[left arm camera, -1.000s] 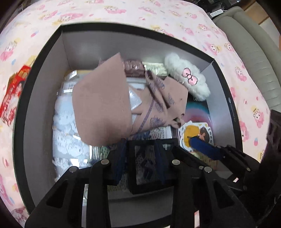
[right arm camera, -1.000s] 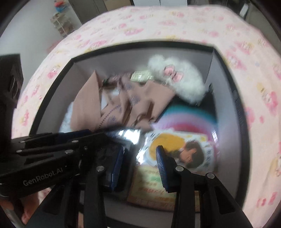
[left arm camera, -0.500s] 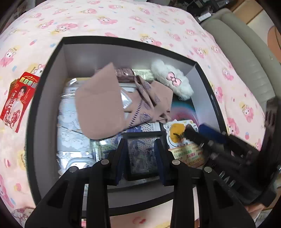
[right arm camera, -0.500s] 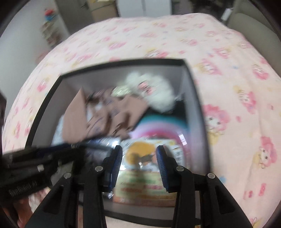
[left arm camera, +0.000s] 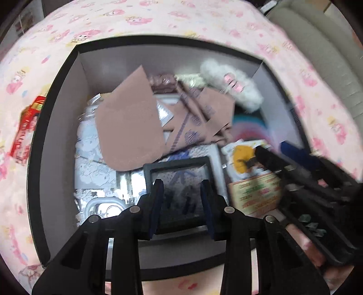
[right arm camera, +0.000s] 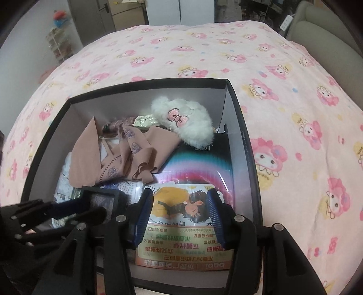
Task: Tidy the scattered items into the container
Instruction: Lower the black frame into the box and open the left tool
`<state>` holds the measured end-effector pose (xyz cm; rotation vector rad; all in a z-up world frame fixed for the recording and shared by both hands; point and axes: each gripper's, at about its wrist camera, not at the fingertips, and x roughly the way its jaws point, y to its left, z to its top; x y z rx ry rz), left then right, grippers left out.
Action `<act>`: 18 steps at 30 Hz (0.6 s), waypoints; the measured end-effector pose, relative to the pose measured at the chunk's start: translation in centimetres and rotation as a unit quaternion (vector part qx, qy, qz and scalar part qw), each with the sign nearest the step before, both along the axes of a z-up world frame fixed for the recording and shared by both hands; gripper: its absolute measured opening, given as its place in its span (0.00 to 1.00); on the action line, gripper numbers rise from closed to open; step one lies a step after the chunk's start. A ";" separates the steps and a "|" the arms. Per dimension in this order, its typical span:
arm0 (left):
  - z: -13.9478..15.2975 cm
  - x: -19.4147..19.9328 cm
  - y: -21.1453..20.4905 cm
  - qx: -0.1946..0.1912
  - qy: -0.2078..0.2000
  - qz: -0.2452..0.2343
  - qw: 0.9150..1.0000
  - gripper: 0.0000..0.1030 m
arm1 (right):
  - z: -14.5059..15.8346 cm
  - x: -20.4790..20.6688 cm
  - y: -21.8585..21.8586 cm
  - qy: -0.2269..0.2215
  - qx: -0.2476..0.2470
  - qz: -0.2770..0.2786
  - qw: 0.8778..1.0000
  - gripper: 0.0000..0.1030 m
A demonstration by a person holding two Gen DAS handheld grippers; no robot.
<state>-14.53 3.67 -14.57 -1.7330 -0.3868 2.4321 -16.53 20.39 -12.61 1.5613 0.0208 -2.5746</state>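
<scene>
Both grippers hang over the black box (right arm camera: 246,145) on the pink bedspread (right arm camera: 283,95). Left gripper (left arm camera: 181,199): jaws opening, narrow gap, nothing pinched; black picture frame (left arm camera: 179,169) lies in the box below it. Right gripper (right arm camera: 180,215): jaws opening, mid-wide, empty, above the cartoon card pack (right arm camera: 181,227). Pink cloth (right arm camera: 136,156) and white fluffy toy (right arm camera: 183,122) are inside. Red packet (left arm camera: 25,133) lies outside, left of the box.

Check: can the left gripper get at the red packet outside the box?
Probably yes. The red packet lies alone on the blanket beside the box, uncovered. The left gripper is over the box, jaws opening and empty; it must clear that wall first.
</scene>
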 end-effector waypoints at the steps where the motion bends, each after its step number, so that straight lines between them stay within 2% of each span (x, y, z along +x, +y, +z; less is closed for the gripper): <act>1: 0.4 0.0 -0.5 0.006 0.010 0.006 1.000 0.34 | 0.0 0.0 -0.1 0.003 0.000 0.002 1.000 0.44; 4: 0.6 -0.6 -1.9 0.007 0.027 0.037 0.999 0.42 | 0.0 -0.1 -0.5 0.016 -0.010 0.017 1.000 0.44; 7: -0.3 -1.6 -2.0 -0.021 0.003 0.052 0.998 0.42 | -0.3 0.0 -1.6 0.023 0.010 0.033 0.999 0.44; 10: -0.5 -0.5 -2.5 -0.037 -0.008 0.046 0.998 0.41 | -1.7 -0.4 -1.9 -0.012 0.017 0.033 0.999 0.44; 12: -0.5 0.0 -2.3 -0.038 -0.008 0.042 0.998 0.41 | -3.0 -0.7 -1.4 -0.054 -0.008 0.022 0.998 0.44; 15: 0.5 1.2 -2.6 -0.007 0.007 0.047 0.999 0.41 | -2.7 -0.2 -0.9 -0.054 -0.014 0.019 0.998 0.45; 18: 2.6 3.1 -2.7 0.016 0.050 0.049 0.997 0.41 | -0.5 1.6 -0.7 -0.013 -0.025 0.017 0.999 0.45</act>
